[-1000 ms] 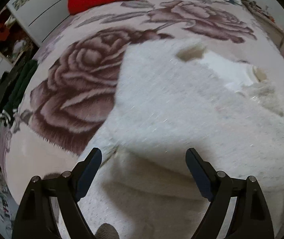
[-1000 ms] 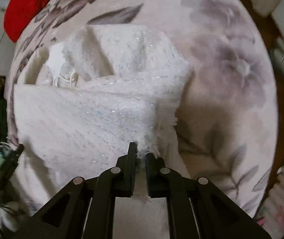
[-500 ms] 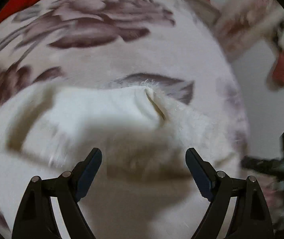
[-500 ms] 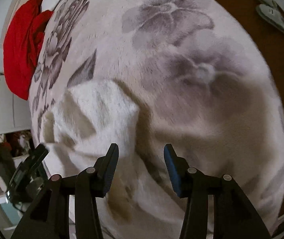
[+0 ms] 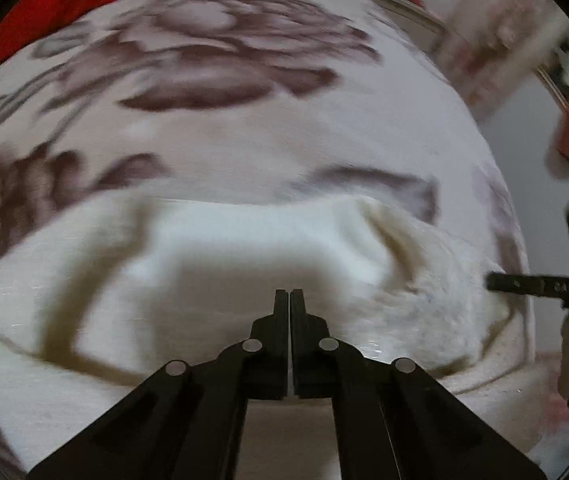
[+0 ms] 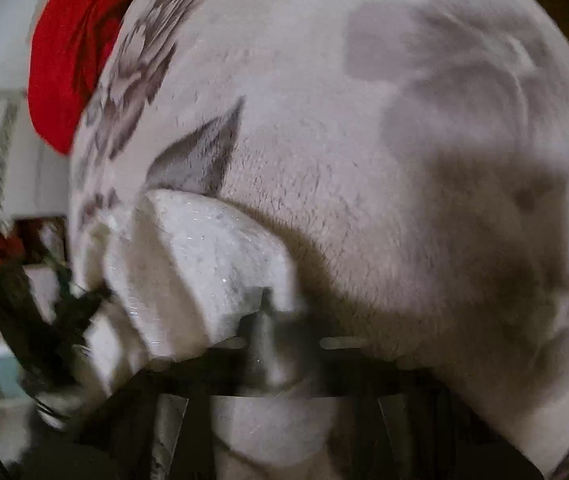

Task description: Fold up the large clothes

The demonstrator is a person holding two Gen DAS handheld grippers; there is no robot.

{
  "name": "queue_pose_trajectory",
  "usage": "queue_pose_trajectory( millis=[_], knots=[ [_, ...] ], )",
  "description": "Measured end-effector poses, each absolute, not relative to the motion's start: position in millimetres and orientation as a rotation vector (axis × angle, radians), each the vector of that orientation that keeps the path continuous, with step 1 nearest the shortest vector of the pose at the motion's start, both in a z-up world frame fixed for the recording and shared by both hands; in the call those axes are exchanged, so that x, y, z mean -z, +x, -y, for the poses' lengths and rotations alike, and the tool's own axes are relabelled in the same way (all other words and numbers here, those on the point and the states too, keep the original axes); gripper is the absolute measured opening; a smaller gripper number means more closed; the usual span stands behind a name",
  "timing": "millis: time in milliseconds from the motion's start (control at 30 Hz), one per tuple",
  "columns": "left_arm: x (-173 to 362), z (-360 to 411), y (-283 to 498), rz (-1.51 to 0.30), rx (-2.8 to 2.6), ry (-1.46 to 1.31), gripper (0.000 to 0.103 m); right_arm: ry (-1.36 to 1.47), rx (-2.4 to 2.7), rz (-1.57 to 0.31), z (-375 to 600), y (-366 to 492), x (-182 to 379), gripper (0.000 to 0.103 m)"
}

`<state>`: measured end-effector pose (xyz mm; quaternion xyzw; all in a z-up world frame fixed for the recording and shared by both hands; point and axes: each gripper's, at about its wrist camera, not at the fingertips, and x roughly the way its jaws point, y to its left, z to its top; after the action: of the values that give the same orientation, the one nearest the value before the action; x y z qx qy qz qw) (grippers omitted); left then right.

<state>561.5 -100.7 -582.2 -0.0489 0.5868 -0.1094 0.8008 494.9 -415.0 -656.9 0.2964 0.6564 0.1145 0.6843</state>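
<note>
White fluffy sweater [image 5: 212, 264] on rose-print bed [image 5: 244, 132]; left gripper [image 5: 289, 300] jaws now pressed together, spread earlier; right gripper [image 6: 280, 320] blurred, cannot tell.

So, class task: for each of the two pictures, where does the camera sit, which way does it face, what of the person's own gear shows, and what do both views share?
Left wrist view: sits on the left gripper, facing forward over the fluffy white knitted garment on the rose-patterned plush blanket; its jaws are shut, and the right gripper shows at the right edge.
Right wrist view: sits on the right gripper, badly blurred, facing across the blanket; its jaw state is unclear.
Shared: garment, blanket, and the red cloth at the far end.
</note>
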Motion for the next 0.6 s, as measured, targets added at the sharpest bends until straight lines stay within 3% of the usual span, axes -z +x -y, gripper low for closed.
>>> queue_pose_trajectory(
  millis=[133,167,233,267,300,367,433,567,600],
  knots=[
    [566,59,560,-1.261,0.091,-0.128,0.005,0.643,-0.132,-1.504,417,504,653,0.009],
    [562,52,558,-1.258,0.027,-0.059,0.011,0.618,-0.118,-1.520,411,507,647,0.009],
    [561,47,556,-1.241,-0.053,0.059,0.046,0.581,-0.081,-1.518,404,509,625,0.029],
    [562,41,554,-1.241,-0.069,0.095,0.081,0.577,-0.066,-1.496,405,509,613,0.033],
    [566,39,551,-1.244,-0.083,0.124,0.089,0.598,-0.077,-1.455,401,509,597,0.036],
    [573,36,544,-1.224,-0.152,0.193,0.089,0.649,-0.195,-1.416,379,513,571,0.036],
    [578,35,538,-1.219,-0.206,0.251,0.089,0.691,-0.307,-1.491,342,525,570,0.037],
    [584,36,532,-1.211,-0.269,0.255,0.089,0.791,-0.314,-1.694,269,540,619,0.040],
    [585,36,529,-1.210,-0.286,0.253,0.089,0.775,-0.272,-1.716,257,541,633,0.048]
  ],
)
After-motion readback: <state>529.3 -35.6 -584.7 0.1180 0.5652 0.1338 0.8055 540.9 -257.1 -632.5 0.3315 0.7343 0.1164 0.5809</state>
